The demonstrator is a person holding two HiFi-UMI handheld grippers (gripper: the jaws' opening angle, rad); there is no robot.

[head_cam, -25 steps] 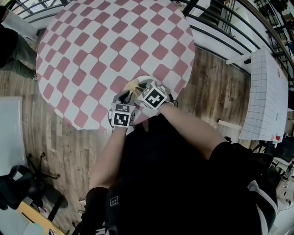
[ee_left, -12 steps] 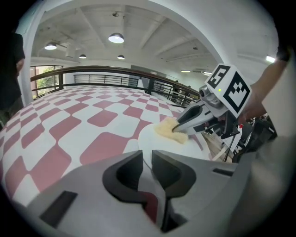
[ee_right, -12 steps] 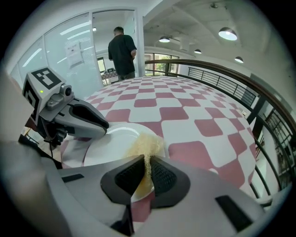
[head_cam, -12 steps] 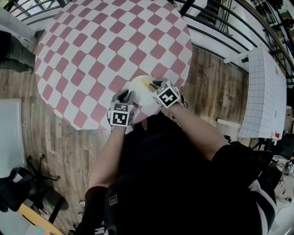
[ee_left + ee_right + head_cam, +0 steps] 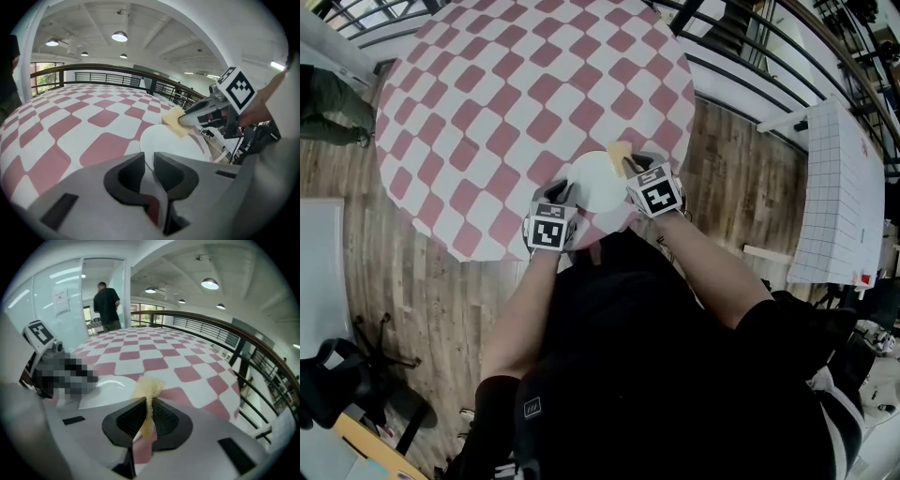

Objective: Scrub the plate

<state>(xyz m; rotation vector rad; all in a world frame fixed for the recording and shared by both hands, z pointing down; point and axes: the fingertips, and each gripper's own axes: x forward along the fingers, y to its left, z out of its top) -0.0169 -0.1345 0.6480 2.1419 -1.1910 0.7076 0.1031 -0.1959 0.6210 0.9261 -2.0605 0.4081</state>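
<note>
A white plate (image 5: 596, 182) lies near the front edge of the round chequered table (image 5: 506, 84). My left gripper (image 5: 561, 195) is shut on the plate's near-left rim; in the left gripper view the rim of the plate (image 5: 174, 144) runs into the narrow gap between the jaws of that gripper (image 5: 149, 161). My right gripper (image 5: 629, 167) is shut on a yellow sponge (image 5: 621, 153), held at the plate's far-right edge. In the right gripper view the sponge (image 5: 148, 386) stands pinched thin between the jaws of the right gripper (image 5: 147, 406), with the plate (image 5: 110, 391) to its left.
The table's front edge runs just under both grippers, above a wooden floor (image 5: 741, 178). A dark railing (image 5: 750, 66) curves behind the table. A white gridded board (image 5: 844, 187) stands at the right. A person (image 5: 107, 305) stands beyond the table's far side.
My right gripper has carried the sponge rightward across the plate, from its left part to its far-right edge. The left gripper has kept its hold on the rim.
</note>
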